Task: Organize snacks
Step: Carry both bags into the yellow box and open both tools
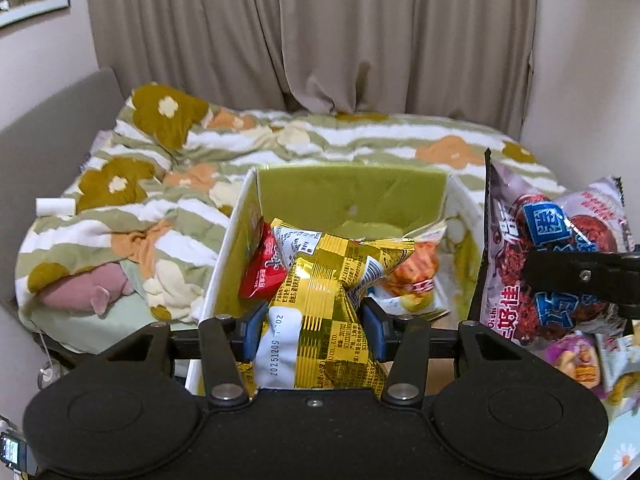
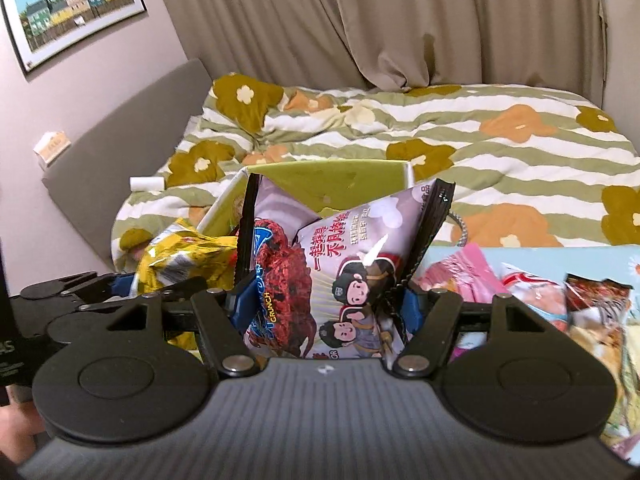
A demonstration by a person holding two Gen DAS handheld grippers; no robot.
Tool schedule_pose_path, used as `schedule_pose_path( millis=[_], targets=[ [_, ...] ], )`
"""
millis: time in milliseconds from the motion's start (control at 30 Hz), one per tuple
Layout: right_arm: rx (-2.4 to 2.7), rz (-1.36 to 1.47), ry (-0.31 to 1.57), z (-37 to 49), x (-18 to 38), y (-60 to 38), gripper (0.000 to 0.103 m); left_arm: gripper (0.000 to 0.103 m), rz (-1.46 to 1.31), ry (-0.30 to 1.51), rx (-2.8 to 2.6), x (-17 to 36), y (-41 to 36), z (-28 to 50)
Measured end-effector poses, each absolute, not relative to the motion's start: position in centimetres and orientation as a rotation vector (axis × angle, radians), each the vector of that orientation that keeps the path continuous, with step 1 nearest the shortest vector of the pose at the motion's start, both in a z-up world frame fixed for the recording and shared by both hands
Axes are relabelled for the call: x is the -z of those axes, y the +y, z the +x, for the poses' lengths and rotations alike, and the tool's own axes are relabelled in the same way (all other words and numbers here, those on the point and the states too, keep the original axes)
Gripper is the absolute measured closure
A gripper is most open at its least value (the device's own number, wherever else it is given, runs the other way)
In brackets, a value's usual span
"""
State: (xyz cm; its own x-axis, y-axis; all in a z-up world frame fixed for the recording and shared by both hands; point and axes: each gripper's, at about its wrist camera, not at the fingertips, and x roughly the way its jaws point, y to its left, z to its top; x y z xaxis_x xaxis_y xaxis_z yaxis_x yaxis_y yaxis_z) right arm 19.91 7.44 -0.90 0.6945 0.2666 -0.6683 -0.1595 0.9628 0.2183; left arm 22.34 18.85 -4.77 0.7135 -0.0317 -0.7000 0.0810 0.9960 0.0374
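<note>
In the left wrist view, a yellow bag (image 1: 320,304) is clamped between the blue pads (image 1: 251,330) of the left gripper (image 1: 314,330) at lower centre, its foil crumpled at the pinch. Behind it a green-lined box (image 1: 352,192) is seen mid-frame, its walls white outside; a red packet (image 1: 262,270) lies against its left wall and an orange packet (image 1: 416,272) towards its right. At the right edge a purple bag (image 1: 516,264) is held up by the right gripper (image 1: 580,276), of which only a black finger is seen. A flowered quilt (image 1: 168,168) fills the background.

In the right wrist view, the purple bag (image 2: 332,280) is gripped at centre by the right gripper (image 2: 324,312), the jaws held fairly wide by the bag's bulk. The box (image 2: 320,180) stands just behind it. At the left the yellow bag (image 2: 180,256) is seen in the left gripper (image 2: 120,286). More snacks (image 2: 520,292) lie on a pale blue surface (image 2: 592,260) at the right.
</note>
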Motion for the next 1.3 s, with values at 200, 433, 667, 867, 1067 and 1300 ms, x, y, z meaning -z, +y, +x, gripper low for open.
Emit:
schedule_pose_path(
  millis=[200,433,667,867,1067,1300],
  targets=[
    [-0.185,0.139,0.82,22.3,2.7,9.2,0.02,0.031,0.076,0.838,0.081,7.0,19.9,24.2],
    [-0.159,0.141,0.859,23.6,3.8,10.1,0.02,0.007,0.058,0.824,0.078,6.7,21.4,23.6],
    [-0.201,0.129,0.875,23.8,3.9,10.7,0.019,0.007,0.024,0.801,0.041,5.2,22.3,21.3],
    [-0.255,0.104,0.898,24.6,4.2,11.5,0.019,0.007,0.024,0.772,0.01,4.0,21.7,20.0],
    [-0.296,0.069,0.917,25.7,5.0,12.2,0.018,0.007,0.018,0.76,-0.033,3.7,21.3,19.8],
    [-0.34,0.123,0.91,26.2,6.0,11.7,0.0,0.007,-0.002,0.765,-0.07,4.1,21.4,19.1]
  ],
)
